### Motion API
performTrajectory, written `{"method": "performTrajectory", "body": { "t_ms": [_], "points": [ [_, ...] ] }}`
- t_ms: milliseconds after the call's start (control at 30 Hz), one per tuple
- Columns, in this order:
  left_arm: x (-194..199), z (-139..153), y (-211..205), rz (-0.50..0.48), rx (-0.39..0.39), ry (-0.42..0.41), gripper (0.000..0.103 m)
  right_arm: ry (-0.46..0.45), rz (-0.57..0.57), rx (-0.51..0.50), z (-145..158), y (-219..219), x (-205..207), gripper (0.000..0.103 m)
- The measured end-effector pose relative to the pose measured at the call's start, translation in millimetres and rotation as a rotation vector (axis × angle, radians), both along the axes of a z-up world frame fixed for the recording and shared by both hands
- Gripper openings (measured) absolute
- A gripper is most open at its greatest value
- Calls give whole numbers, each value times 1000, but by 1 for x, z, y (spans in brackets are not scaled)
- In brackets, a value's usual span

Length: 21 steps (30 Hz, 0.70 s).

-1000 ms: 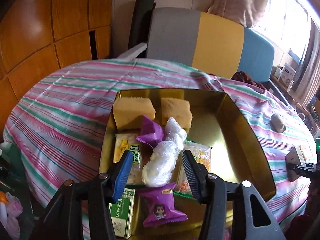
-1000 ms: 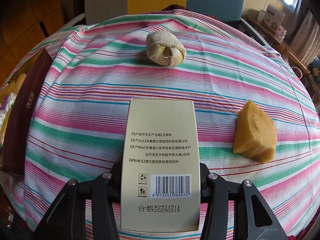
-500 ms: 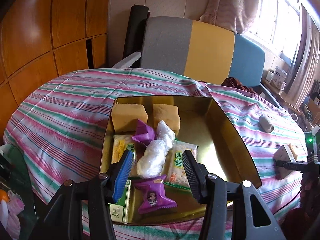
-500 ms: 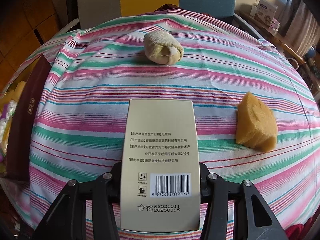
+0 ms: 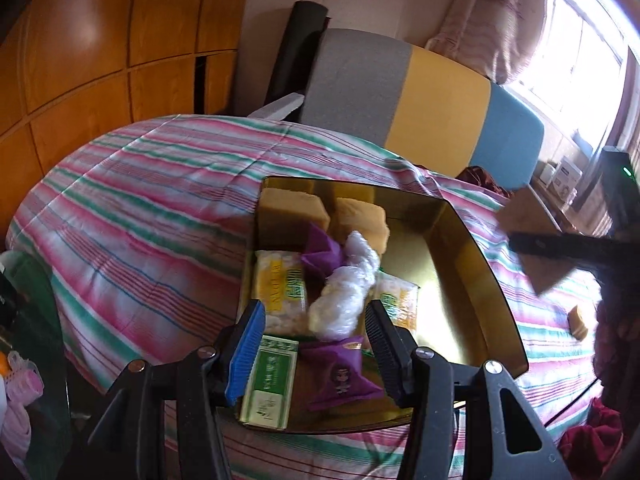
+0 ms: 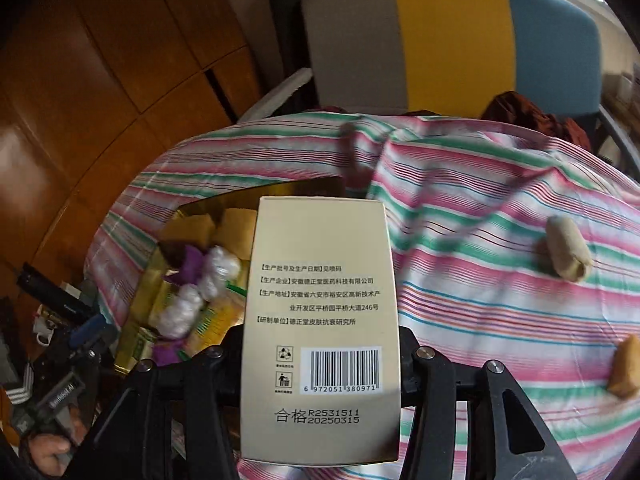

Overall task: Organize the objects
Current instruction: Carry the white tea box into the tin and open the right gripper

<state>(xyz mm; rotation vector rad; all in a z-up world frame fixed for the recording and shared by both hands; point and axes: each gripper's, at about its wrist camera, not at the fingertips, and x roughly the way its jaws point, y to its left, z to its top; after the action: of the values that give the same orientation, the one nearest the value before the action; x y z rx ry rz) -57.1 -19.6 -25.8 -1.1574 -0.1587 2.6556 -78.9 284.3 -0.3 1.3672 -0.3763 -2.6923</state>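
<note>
The beige carton [image 6: 320, 320], clamped by the right gripper [image 6: 320, 364], is best lowered into the bare right side of the gold tray [image 5: 476, 276]; the left gripper [image 5: 316, 344] is kept half-open and empty

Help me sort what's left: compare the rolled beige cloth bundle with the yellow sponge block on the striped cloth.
The rolled beige cloth bundle is rounded fabric; the yellow sponge block is angular and porous. The bundle lies farther from the camera, the block at the frame's right edge. Both sit outside the gold tray.
</note>
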Motion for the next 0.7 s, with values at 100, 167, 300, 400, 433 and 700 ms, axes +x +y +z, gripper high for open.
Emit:
{"method": "performTrajectory", "body": {
  "t_ms": [100, 167, 300, 400, 433, 700],
  "points": [
    [-2, -2, -9, 13, 20, -3, 52, -18, 35, 9, -4, -33, -34, 51],
    [-3, -3, -14, 20, 30, -7, 52, -45, 40, 12, -12, -48, -57, 51],
    [-9, -9, -21, 33, 49, -31, 52, -129, 20, 71, -43, -68, -97, 51],
    [-13, -16, -25, 43, 57, -54, 52, -183, -8, 102, -66, -73, -116, 51],
    [-14, -18, -26, 45, 58, -59, 52, -198, -23, 103, -73, -73, -121, 51],
    [-14, -24, -25, 44, 44, -74, 52, -209, 20, -19, -92, -75, -132, 66]
  ]
}}
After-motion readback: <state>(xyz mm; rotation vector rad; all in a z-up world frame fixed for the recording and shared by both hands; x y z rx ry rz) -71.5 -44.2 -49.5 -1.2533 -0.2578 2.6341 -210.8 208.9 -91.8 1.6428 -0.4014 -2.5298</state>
